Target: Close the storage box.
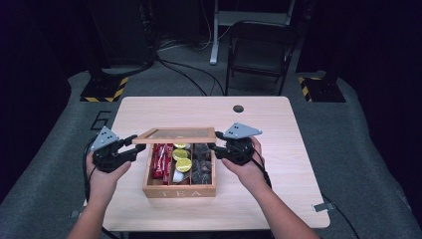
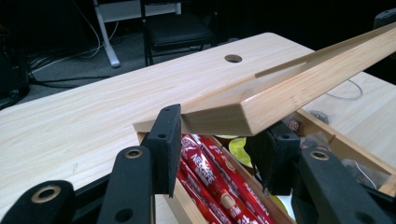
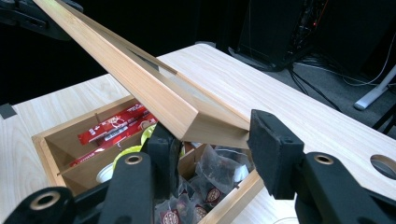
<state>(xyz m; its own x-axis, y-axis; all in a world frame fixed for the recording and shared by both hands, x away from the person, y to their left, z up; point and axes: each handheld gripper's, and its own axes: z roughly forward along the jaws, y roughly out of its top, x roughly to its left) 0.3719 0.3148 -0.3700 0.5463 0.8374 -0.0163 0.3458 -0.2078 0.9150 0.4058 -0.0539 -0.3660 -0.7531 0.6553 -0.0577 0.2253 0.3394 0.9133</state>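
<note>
A wooden tea box (image 1: 179, 191) stands mid-table with its glass-paned lid (image 1: 174, 134) lifted at the front. My left gripper (image 1: 133, 144) is shut on the lid's left front corner and my right gripper (image 1: 214, 147) on its right front corner. In the left gripper view the lid (image 2: 280, 88) sits between my jaws (image 2: 217, 149), over red sachets (image 2: 210, 172). In the right gripper view the lid corner (image 3: 154, 93) is pinched in my gripper (image 3: 210, 144), above dark tea bags (image 3: 210, 182). The box also holds yellow-green round packs (image 1: 183, 159).
The light wooden table (image 1: 259, 199) has a cable hole (image 1: 238, 108) near its far edge. Beyond it stand a black folding chair (image 1: 259, 50) and two hazard-striped stand bases (image 1: 104, 89). Cables trail from both grippers off the table's sides.
</note>
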